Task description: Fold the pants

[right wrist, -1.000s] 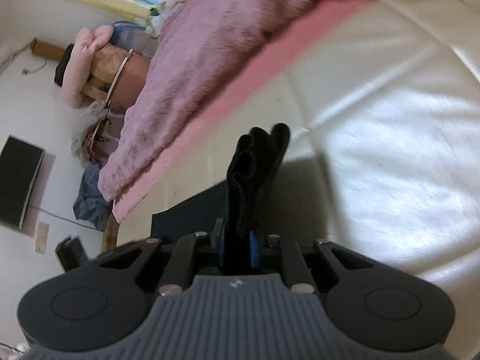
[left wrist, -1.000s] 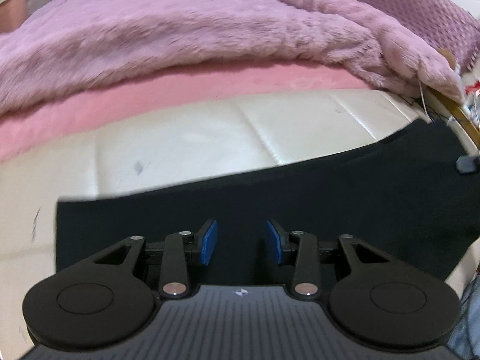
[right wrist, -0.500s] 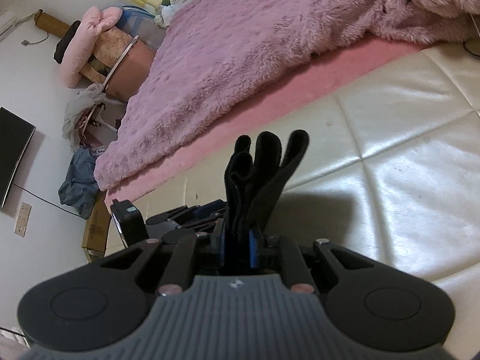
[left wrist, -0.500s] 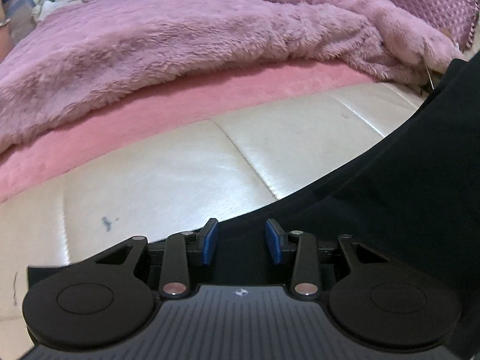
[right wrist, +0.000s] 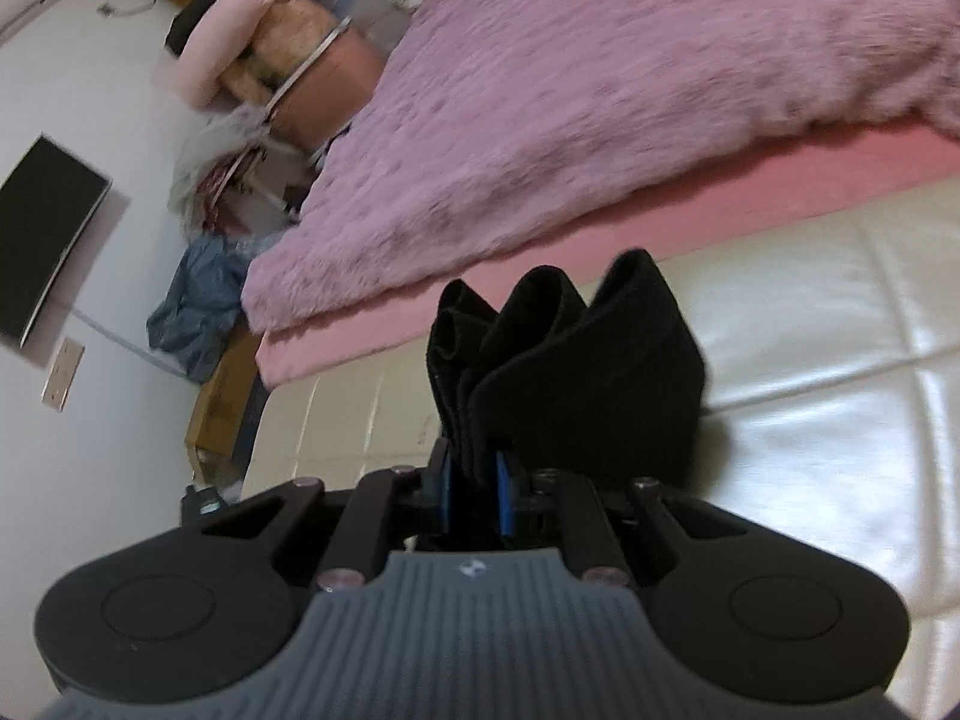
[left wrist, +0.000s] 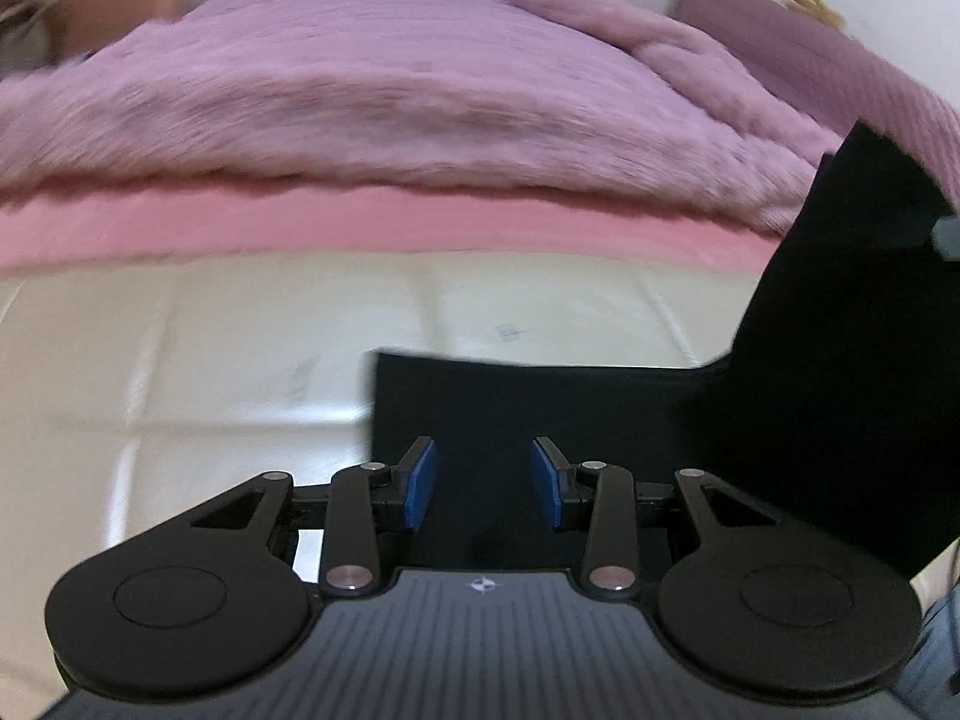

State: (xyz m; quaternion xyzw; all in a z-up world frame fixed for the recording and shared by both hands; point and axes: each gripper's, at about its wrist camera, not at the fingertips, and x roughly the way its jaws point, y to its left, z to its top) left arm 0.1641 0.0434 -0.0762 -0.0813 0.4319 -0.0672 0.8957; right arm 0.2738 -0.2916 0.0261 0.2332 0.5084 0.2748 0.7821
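Observation:
The black pants (left wrist: 600,414) lie on the cream padded surface (left wrist: 240,330), their left edge flat under my left gripper (left wrist: 482,480). That gripper is open and empty just above the cloth. On the right the pants rise in a lifted sheet (left wrist: 852,276). My right gripper (right wrist: 474,495) is shut on a bunched end of the black pants (right wrist: 564,360), whose folds stick up past the blue pads.
A fluffy purple blanket (left wrist: 420,90) over a pink sheet (left wrist: 360,228) lies behind the cream surface. In the right wrist view a cluttered room corner holds a dark screen (right wrist: 48,228), a blue cloth heap (right wrist: 198,300) and a cardboard box (right wrist: 222,396).
My right gripper has carried its end of the pants up and across. The pants' flat left edge now sits further right under my left gripper, which stays open.

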